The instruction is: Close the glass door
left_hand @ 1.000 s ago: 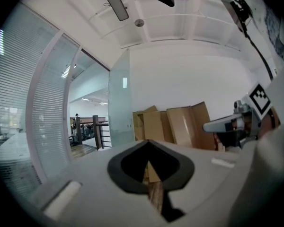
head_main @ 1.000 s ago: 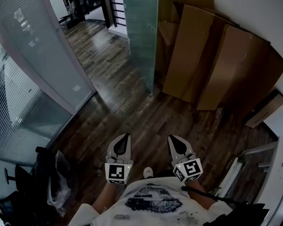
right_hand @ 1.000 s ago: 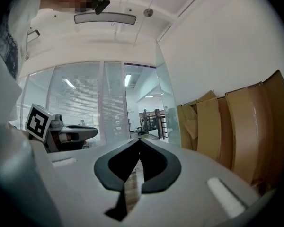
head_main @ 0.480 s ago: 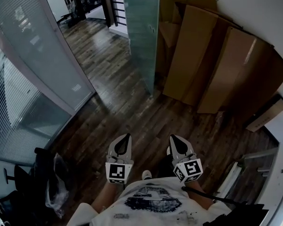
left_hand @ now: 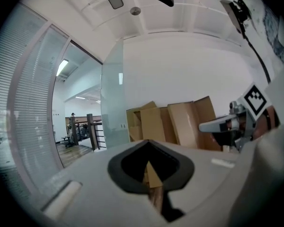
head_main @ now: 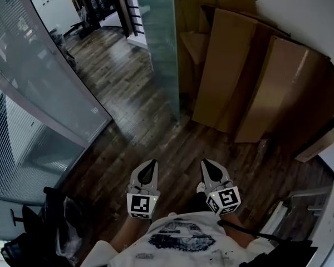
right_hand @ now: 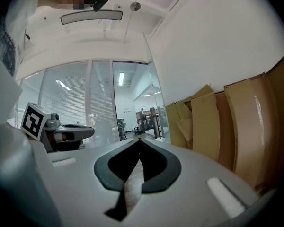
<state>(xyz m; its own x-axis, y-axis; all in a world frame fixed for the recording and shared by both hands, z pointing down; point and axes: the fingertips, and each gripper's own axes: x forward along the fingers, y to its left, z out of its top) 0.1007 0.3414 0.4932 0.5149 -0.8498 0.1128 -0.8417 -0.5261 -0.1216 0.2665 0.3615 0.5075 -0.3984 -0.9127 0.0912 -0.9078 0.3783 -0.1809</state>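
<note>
Head view looks down on two claws side by side, just past the person's white shirt (head_main: pixel 181 241). The left claw (head_main: pixel 151 162) is shut, its tips pressed together, with nothing in it. The right claw (head_main: pixel 204 161) is shut the same way and holds nothing. Both point toward the glass door (head_main: pixel 161 43) and are well apart from it.

A dark pile (head_main: pixel 50 221), too dim to make out, sits far left of the door, near the person. Bare wood floor (head_main: pixel 156 132) runs from the claws up to the door's bottom edge, giving open room to move.

The door is frosted and stands swung open. Just right of it, big cardboard boxes (head_main: pixel 239 65), folded flat, lean on the white wall (head_main: pixel 306 15). The nearest sheet is tucked right beside the door. Further right of the door a long box (head_main: pixel 321 143) lies closed, so what is in it cannot be seen.

Left of the door is an open gap, then a glass wall (head_main: pixel 44 93) with blinds. Through the gap, past the door, the floor goes on to a wooden railing (head_main: pixel 128 10).
</note>
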